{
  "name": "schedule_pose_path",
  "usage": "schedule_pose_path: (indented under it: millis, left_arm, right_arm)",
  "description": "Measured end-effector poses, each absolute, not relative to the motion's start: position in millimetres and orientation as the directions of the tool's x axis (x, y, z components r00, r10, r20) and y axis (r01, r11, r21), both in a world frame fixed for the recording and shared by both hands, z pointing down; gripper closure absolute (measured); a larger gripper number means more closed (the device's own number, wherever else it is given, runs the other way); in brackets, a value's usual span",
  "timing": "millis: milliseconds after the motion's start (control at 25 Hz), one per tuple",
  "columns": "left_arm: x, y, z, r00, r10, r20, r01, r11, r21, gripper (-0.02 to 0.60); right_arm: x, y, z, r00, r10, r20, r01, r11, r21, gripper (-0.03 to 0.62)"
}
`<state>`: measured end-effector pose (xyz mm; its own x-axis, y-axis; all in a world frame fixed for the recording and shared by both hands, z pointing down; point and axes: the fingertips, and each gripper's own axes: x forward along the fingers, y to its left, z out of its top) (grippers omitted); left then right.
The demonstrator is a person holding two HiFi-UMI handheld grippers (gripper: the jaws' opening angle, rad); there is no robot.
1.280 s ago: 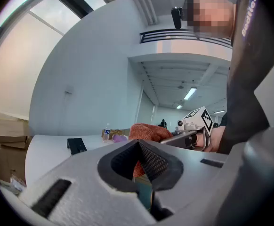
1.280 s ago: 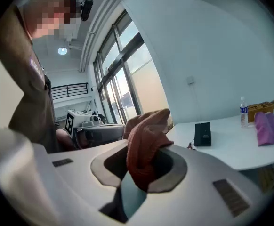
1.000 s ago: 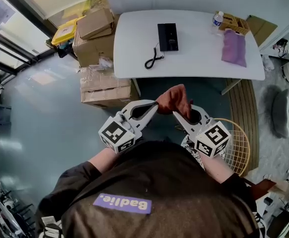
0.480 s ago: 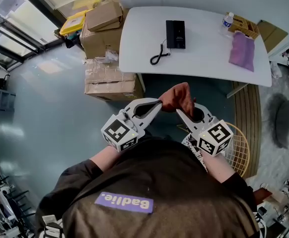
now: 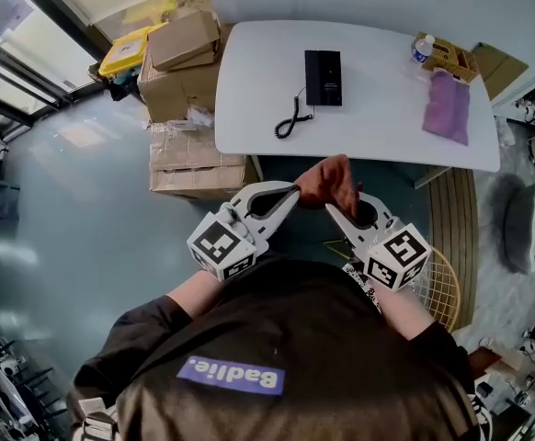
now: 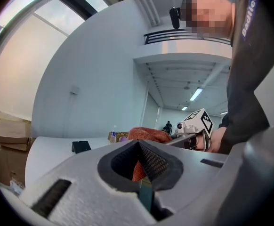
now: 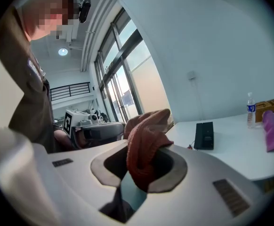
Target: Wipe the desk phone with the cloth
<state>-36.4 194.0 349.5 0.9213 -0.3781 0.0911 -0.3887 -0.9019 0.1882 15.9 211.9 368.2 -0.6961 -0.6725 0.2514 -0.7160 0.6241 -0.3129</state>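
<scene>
The black desk phone (image 5: 323, 77) lies on the white table (image 5: 378, 127) far ahead, its coiled cord (image 5: 290, 118) trailing toward the near edge. A rust-red cloth (image 5: 327, 180) is bunched in the air between both grippers, well short of the table. My left gripper (image 5: 292, 193) is shut on the cloth's left side and my right gripper (image 5: 334, 208) is shut on its right side. In the left gripper view the cloth (image 6: 146, 134) shows past the closed jaws of my left gripper (image 6: 138, 144), with the phone (image 6: 81, 146) beyond. In the right gripper view the cloth (image 7: 144, 142) hangs over my right gripper (image 7: 144, 173).
A purple cloth (image 5: 449, 107), a water bottle (image 5: 421, 49) and a small wooden box (image 5: 451, 55) sit at the table's right end. Cardboard boxes (image 5: 187, 72) are stacked left of the table. A wire chair (image 5: 444, 278) stands at my right, on the blue floor (image 5: 93, 219).
The grippers and the cloth stay together in front of me. My view has shifted a little, so the table and phone sit slightly differently in the picture.
</scene>
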Motion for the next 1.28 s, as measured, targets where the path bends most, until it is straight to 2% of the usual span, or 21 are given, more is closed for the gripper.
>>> schedule_pose_path:
  millis: [760, 1280]
  left_arm:
    - [-76.6, 3.2, 340.4, 0.973, -0.211, 0.094, -0.225, -0.959, 0.171, 0.566]
    - [-39.0, -39.1, 352.0, 0.946, -0.304, 0.115, -0.322, -0.921, 0.219, 0.566]
  right_arm:
    - [-35.0, 32.4, 355.8, -0.590, -0.760, 0.273, -0.802, 0.510, -0.311, 0.500]
    - [2.4, -15.1, 371.4, -0.675, -0.677, 0.294, -0.737, 0.593, -0.324, 0.500]
